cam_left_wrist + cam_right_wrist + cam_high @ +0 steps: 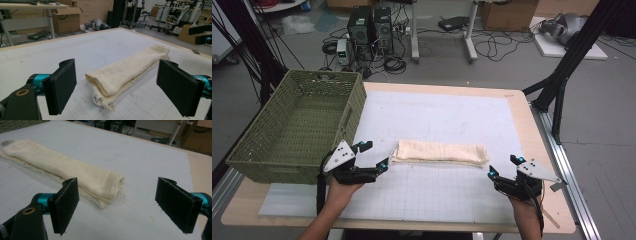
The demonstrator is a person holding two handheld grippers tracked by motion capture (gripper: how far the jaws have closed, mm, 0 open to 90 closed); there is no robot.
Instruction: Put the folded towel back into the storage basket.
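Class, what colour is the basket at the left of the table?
Olive green woven basket, shown best in the high view.

Even, soft overhead lighting; faint shadows under folded cloth (127, 72). Mild glare on white mat (437, 115). Backgrounds toward 12 o'clock slightly soft.

A folded towel (439, 152) lies lengthwise left to right on the mat (447, 115) that covers the worktop (542, 150), towards its near side. A wicker basket (297, 125) stands on the worktop's left edge, just left of the mat. The left hand-held gripper (372, 156) sits at the towel's left end, near the basket; the right hand-held gripper (504, 166) sits at the towel's right end.
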